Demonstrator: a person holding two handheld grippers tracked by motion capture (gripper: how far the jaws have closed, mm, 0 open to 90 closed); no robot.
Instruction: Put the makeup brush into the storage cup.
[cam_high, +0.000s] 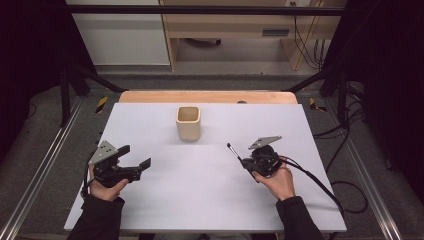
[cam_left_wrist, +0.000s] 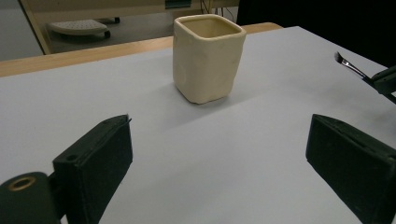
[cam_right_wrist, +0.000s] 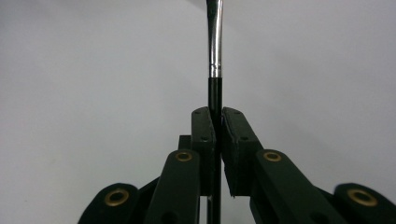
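Tongs on the right (cam_right_wrist: 217, 122) are pinching a thin brush (cam_right_wrist: 214, 51) by its black handle, just behind the metal ferrule; it looks light, stiff and slippery, so gripping the handle is suiting it. The left tongs (cam_left_wrist: 219, 154) are standing spread over the table (cam_high: 200, 200). Farther off, the high view is placing the brush near the cream cup (cam_high: 188, 123), while the left gripper view is showing its dented wall.
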